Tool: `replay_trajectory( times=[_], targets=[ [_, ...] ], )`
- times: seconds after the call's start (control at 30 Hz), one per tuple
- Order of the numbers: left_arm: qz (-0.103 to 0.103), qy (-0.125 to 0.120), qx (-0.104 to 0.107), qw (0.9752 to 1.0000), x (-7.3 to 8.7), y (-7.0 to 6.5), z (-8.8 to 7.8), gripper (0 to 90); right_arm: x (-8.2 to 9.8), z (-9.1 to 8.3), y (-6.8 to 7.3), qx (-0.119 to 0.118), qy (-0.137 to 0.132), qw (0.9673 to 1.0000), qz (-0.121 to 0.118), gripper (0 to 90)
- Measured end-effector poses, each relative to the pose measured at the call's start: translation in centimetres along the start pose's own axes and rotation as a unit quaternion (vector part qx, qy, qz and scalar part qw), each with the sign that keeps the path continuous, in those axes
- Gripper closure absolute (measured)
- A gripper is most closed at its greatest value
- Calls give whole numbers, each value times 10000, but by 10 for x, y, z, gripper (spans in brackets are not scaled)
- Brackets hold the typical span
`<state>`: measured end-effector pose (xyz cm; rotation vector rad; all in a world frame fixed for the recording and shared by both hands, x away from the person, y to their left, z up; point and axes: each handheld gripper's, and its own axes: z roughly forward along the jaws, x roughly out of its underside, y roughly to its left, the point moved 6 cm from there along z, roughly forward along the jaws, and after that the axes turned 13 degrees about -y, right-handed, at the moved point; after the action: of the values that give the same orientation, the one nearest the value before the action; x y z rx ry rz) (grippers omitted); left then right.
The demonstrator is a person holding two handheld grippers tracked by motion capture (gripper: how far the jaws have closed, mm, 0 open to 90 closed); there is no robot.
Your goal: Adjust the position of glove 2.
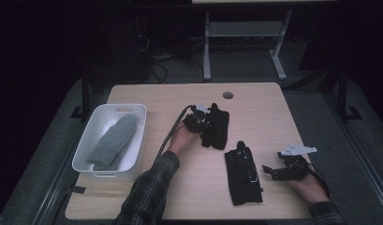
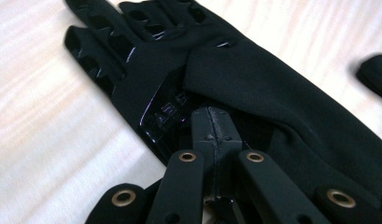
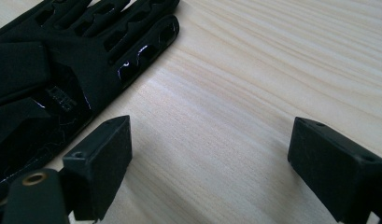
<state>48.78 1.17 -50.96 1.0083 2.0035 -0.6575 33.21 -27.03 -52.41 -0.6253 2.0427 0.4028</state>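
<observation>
Black glove (image 1: 216,125) was pinched tight in the left claw (image 1: 198,121) beside the white bin (image 1: 92,140), which already held a grey mitten (image 1: 113,140), while the right claw (image 1: 273,172) waited open near the second black glove (image 1: 243,174).

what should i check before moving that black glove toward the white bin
1. Left gripper shut on the upper black glove: ok, jaws pinch a fold of fabric.
2. Whole glove off the table: not ok, most of it lies on the wood.
3. Right gripper clear of cloth: ok, jaws open over bare wood.
4. Second black glove apart from the held one: ok, a gap shows.
5. Room in the white bin: ok, one grey mitten lies inside, space beside it.
6. Cable trailing from the left gripper snag-free: cannot tell.
</observation>
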Motion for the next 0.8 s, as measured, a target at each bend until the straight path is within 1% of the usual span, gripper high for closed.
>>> replay_trajectory(
  times=[0.03, 0.07, 0.17, 0.2, 0.23, 0.27, 0.3, 0.4, 0.43, 0.47, 0.63, 0.8],
  targets=[
    [40, 29, 41, 10000, 2, -1, -3, 896, 0, 0, 0, -1, -1, 10000, -1, 136],
    [1, -1, 80, 10000, 4, -4, -5, 896, 0, 0, 0, -3, -3, 10000, -8, 135],
    [50, 34, 171, 9998, 11, -10, -15, 897, 0, 0, 0, -2, -8, 10000, -13, 135],
    [8, 9, 178, 9998, 14, -12, -18, 896, 0, 0, 0, -2, -9, 10000, -14, 135],
    [45, 33, 204, 9998, 16, -14, -22, 897, 0, 0, 0, -2, -5, 10000, -8, 135],
    [19, 2, 217, 9998, 19, -16, -25, 897, 0, 0, 0, -2, -5, 10000, -9, 136],
    [55, 25, 229, 9997, 22, -18, -29, 897, 0, 0, 0, -2, -8, 10000, -15, 136],
    [32, 20, 264, 9996, 29, -24, -40, 897, 0, 0, 0, -1, -3, 10000, -9, 136],
    [70, 48, 293, 9995, 33, -26, -45, 897, 0, 0, 0, 1, -7, 10000, -13, 136],
    [42, 2, 304, 9995, 36, -29, -48, 897, 0, 0, 0, 0, -7, 10000, -15, 136],
    [60, 11, 441, 9990, 48, -43, -65, 897, 0, 0, 0, 4, -5, 10000, -12, 136],
    [264, 224, 533, 9980, 57, -56, -79, 897, 0, 1, -1, 6, -18, 10000, -31, 135]
  ],
)
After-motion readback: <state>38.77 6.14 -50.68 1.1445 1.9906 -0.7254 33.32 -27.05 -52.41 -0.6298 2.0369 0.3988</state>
